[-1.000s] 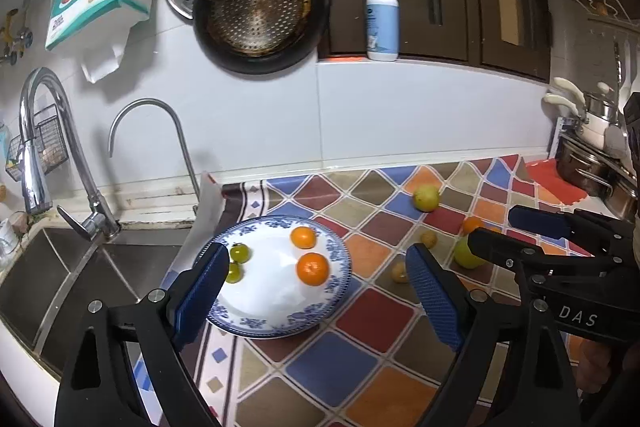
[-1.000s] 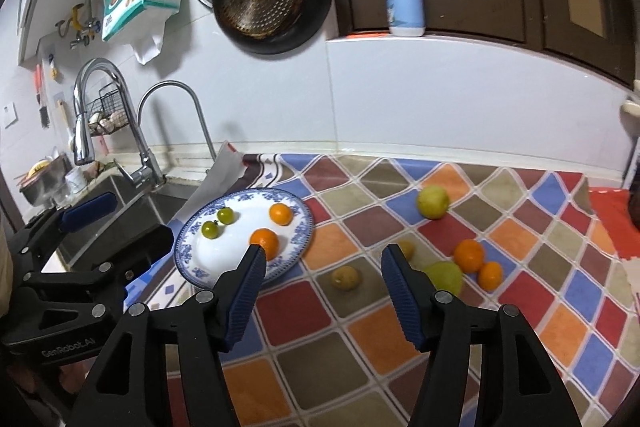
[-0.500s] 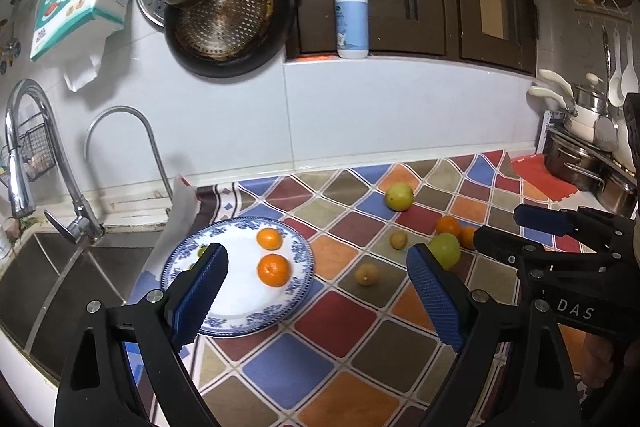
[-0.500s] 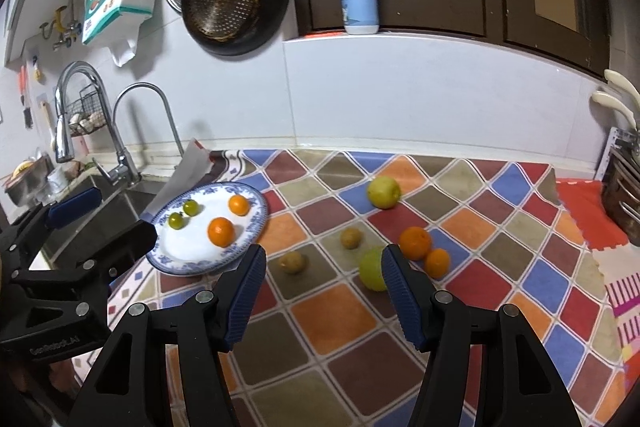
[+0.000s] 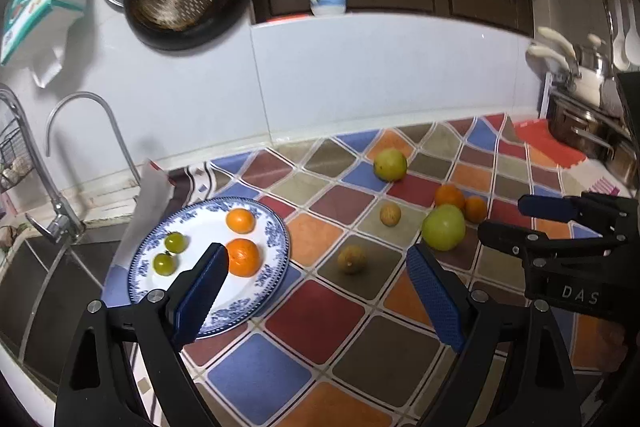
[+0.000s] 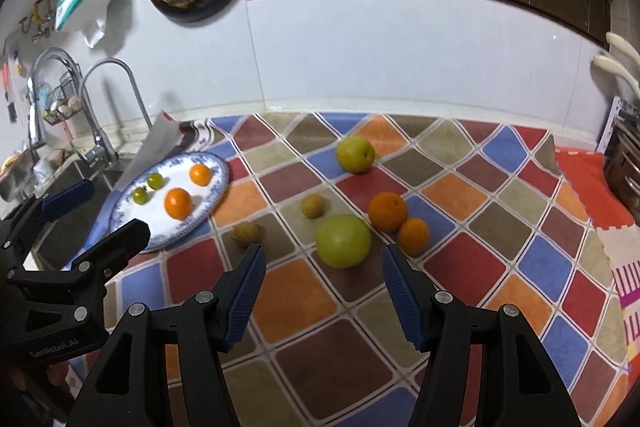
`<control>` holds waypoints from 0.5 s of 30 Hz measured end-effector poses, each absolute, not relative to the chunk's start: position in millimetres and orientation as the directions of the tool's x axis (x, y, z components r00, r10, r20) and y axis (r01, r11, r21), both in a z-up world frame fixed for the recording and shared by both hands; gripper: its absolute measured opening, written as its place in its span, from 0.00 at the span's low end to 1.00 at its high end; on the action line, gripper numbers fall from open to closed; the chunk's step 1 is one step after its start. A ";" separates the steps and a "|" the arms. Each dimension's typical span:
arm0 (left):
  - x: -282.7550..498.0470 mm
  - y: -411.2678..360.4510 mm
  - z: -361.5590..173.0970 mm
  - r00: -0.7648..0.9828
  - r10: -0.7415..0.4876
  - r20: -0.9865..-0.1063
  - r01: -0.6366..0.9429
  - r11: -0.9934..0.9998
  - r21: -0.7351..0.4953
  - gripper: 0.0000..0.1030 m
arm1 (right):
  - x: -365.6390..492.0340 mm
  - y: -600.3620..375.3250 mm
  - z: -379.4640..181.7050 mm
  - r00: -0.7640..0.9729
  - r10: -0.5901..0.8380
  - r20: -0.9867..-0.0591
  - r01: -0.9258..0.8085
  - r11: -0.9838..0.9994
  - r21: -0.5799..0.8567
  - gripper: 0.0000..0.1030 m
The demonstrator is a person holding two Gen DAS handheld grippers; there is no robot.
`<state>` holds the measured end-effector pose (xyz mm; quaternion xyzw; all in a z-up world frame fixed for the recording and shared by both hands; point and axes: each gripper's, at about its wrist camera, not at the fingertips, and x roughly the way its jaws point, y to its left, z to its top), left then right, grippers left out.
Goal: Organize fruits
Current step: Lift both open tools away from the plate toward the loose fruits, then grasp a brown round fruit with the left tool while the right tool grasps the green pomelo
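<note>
Four oranges are showing: two (image 6: 178, 203) (image 6: 200, 174) sitting on the one plate (image 6: 128, 195), two (image 6: 387, 211) (image 6: 413, 235) lying on the bench. Two small green tomatoes (image 6: 155, 181) (image 6: 140, 195) are sitting on the plate. Two green apples (image 6: 343, 241) (image 6: 355, 154) and two small brown fruits (image 6: 312, 206) (image 6: 245, 233) are lying on the bench.

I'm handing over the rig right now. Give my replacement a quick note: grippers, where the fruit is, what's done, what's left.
Left gripper: open, empty, above the mat beside the plate.
Right gripper: open, empty, aimed at the big green apple.
Done: two oranges and two small green fruits lie on the plate.
Left: six pieces loose on the checkered mat: big green apple, yellow-green fruit, two oranges touching each other, two small brownish fruits.
</note>
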<state>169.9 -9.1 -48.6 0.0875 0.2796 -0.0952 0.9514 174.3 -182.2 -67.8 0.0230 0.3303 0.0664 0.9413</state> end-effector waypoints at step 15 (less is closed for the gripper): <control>217.9 -21.2 -98.1 0.731 -0.180 -0.658 0.316 0.944 0.093 0.72 | 222.6 -191.6 -114.3 0.692 0.144 -0.707 -0.115 0.989 0.088 0.59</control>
